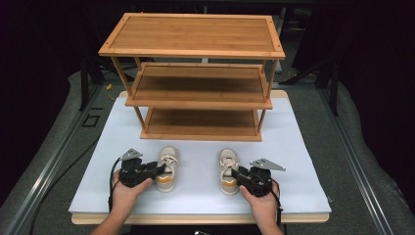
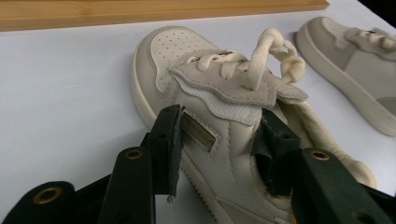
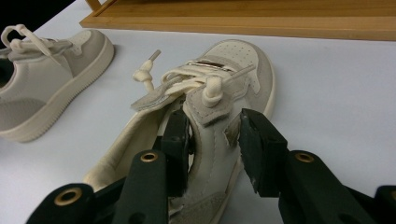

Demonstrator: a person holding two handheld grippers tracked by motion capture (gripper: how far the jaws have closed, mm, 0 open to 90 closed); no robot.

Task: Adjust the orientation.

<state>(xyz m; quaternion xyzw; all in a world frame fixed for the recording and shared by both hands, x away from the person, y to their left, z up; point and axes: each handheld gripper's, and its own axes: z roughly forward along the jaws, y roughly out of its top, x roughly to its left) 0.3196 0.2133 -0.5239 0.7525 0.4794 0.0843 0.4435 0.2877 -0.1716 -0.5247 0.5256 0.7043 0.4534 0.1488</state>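
High view: both cream sneakers lie before the bamboo shoe rack [image 1: 195, 78], toes toward it. Left gripper [image 1: 155, 171] straddles the left sneaker [image 1: 167, 169]; right gripper [image 1: 236, 174] straddles the right sneaker [image 1: 228, 170], neither visibly clamped.

Left shoe [image 2: 219, 135] heel cut off by the left gripper view's bottom edge; right shoe [image 3: 210, 140] heel likewise in the right gripper view. Pad contact unclear.

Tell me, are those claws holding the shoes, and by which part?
Each gripper has one jaw inside a shoe's opening, one outside its side wall; a firm pinch cannot be told.
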